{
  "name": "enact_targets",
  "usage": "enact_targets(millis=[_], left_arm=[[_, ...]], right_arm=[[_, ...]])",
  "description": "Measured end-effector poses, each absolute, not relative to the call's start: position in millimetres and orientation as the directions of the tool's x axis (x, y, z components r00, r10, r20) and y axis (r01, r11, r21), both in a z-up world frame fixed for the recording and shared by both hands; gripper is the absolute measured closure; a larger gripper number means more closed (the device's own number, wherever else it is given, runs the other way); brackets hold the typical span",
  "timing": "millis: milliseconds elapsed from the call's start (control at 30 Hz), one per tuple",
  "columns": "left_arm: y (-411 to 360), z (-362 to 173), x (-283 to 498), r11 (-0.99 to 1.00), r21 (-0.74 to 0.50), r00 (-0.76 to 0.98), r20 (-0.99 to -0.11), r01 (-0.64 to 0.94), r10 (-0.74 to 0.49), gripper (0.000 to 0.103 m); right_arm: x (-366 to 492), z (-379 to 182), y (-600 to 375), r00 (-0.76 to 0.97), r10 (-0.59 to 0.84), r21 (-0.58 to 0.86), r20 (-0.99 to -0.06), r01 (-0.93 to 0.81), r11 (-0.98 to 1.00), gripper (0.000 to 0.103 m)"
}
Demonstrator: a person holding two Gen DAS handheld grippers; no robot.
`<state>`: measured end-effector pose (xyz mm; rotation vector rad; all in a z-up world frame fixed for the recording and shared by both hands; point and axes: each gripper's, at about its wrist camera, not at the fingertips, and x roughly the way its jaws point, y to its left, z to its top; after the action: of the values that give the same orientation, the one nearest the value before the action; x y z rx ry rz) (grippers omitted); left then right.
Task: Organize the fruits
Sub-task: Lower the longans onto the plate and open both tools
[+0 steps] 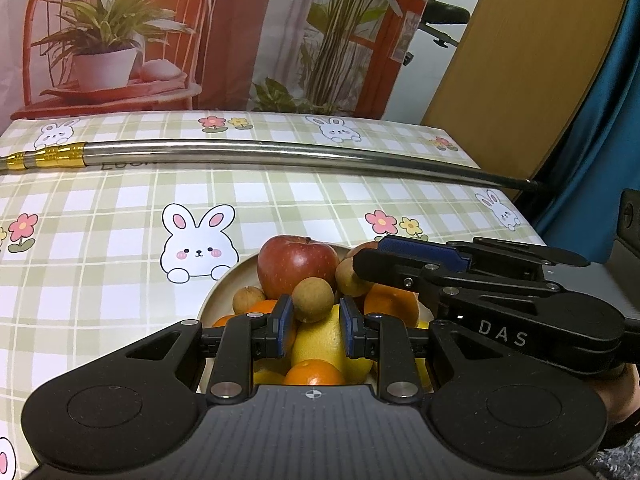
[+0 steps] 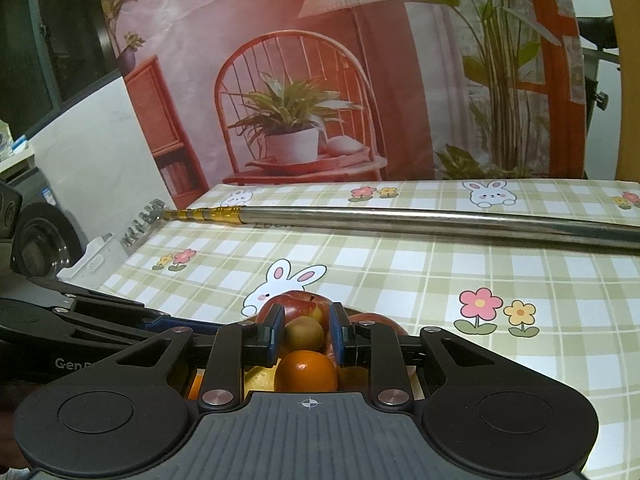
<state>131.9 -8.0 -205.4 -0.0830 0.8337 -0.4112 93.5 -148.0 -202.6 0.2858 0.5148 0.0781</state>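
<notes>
A beige plate [image 1: 224, 284] near the table's front holds a pile of fruit: a red apple [image 1: 297, 264], small brown round fruits [image 1: 313, 300], oranges [image 1: 390, 304] and a yellow lemon [image 1: 320, 340]. My left gripper [image 1: 315, 328] is open just above the pile, its pads either side of a brown fruit without touching it. My right gripper [image 1: 372, 260] reaches in from the right over the plate. In the right wrist view the right gripper [image 2: 307, 332] is open over a brown fruit [image 2: 306, 334], an orange [image 2: 306, 372] and the apple [image 2: 296, 306].
A long steel rod [image 1: 280, 152] with gold bands [image 1: 48, 158] lies across the far half of the checked tablecloth [image 1: 100, 240]; it also shows in the right wrist view [image 2: 420, 220]. A printed backdrop [image 2: 320, 80] stands behind the table. The table's right edge [image 1: 516, 200] drops off near a blue curtain.
</notes>
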Motion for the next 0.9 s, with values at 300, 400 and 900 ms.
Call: enact_targets(millis=[300, 400, 900], left_arm=[[-6.8, -200.2, 128.2, 0.922, -0.22, 0.613, -0.694, 0.32, -0.378, 0.076], [-6.2, -197.2, 125.9, 0.924, -0.215, 0.62, -0.69, 0.317, -0.373, 0.076], [-1.5, -166.4, 105.4, 0.939, -0.176, 0.689, -0.642, 0.295, -0.337, 0.075]], right_arm=[[90.1, -196.4, -151.8, 0.879, 0.118, 0.277, -0.463, 0.017, 0.961, 0.078], [87.9, -193.8, -154.5, 0.884, 0.103, 0.273, -0.457, 0.029, 0.962, 0.078], [70.7, -172.9, -166.4, 0.905, 0.032, 0.264, -0.423, 0.09, 0.96, 0.074]])
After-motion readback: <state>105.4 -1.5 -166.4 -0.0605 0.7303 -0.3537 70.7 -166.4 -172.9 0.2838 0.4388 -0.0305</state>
